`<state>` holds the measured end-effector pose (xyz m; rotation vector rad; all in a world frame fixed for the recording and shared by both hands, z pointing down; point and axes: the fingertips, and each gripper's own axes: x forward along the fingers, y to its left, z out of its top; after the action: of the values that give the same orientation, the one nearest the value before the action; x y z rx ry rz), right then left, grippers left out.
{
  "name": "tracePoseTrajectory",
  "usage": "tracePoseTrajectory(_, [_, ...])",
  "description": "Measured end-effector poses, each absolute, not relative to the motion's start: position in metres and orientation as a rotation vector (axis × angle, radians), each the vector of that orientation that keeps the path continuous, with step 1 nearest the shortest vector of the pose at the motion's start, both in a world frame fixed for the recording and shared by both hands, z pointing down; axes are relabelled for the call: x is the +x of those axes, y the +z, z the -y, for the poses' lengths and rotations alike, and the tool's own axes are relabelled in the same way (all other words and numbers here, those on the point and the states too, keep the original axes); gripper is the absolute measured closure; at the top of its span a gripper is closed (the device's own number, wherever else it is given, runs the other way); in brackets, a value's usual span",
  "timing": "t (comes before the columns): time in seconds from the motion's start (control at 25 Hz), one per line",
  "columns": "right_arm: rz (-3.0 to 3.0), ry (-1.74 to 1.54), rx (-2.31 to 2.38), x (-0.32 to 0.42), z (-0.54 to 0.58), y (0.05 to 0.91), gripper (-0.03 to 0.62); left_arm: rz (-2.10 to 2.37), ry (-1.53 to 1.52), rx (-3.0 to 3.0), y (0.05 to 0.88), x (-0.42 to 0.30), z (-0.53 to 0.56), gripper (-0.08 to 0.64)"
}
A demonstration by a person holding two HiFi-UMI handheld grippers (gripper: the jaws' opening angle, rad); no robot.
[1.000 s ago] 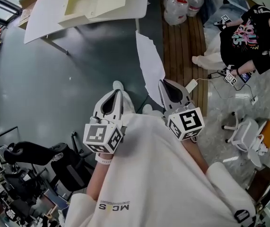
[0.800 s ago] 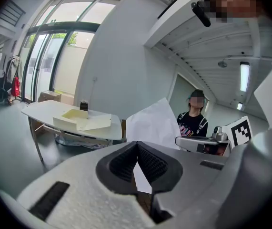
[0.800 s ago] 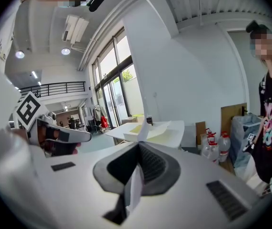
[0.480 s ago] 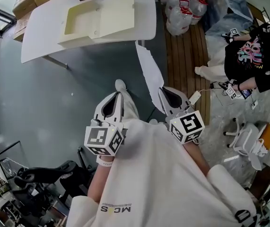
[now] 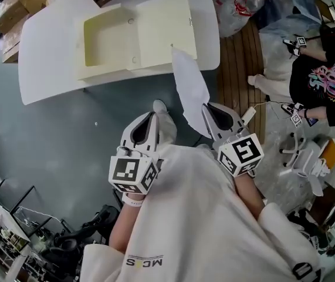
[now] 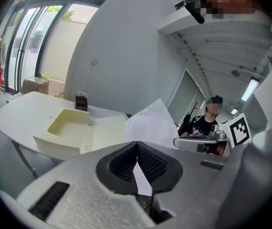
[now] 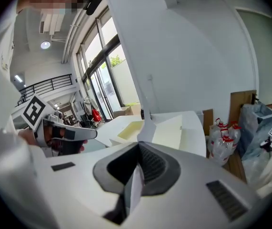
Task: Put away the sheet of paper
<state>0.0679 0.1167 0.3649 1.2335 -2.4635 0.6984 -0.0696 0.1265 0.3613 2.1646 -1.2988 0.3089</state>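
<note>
Left gripper (image 5: 152, 113) is held out level over the grey floor with its jaws brought together at the tips and nothing pinched in them; the white sliver showing in the gap behind the tips looks to be the sheet beyond it, though that is hard to be sure of. Up at the far left, cardboard boxes (image 5: 12, 7) sit past the end of a white table (image 5: 44, 51). On the table a shallow cream box (image 5: 105, 43) lies open, its well to the left and its flat lid (image 5: 161, 31) folded out to the right, the whole thing reaching the table's near edge. A dark jar (image 6: 81, 101) stands just behind the box, toward the far edge.

Right of the left gripper, the sheet of paper (image 5: 189, 87) hangs in the air, standing on edge and slightly curled. Its top corner overlaps the table's near edge by the lid's front right corner, and its lower end runs down into the right gripper (image 5: 206, 106). That gripper's jaws are closed tight on the sheet, which passes edgewise between the ribbed pads.

Further right, bags of bottles (image 5: 237, 7) rest on a strip of wooden floor beyond the table's right end. A person (image 5: 331, 78) in a black printed top sits at the far right, with a white chair (image 5: 305, 160) below them
</note>
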Motion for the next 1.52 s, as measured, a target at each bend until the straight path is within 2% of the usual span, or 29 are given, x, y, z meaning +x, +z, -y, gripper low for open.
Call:
tracePoseTrajectory(0.4, [2.525, 0.752, 1.263, 0.004, -0.031, 0.347, 0.577, 1.315, 0.260, 2.156, 0.360, -0.131, -0.063, 0.534])
tracePoseTrajectory(0.96, [2.616, 0.853, 1.202, -0.019, 0.053, 0.340, 0.577, 1.389, 0.260, 2.113, 0.356, -0.132, -0.016, 0.534])
tracePoseTrajectory(1.52, [2.473, 1.005, 1.307, -0.015, 0.130, 0.420, 0.577, 1.446, 0.327, 2.000, 0.406, -0.143, 0.025, 0.534])
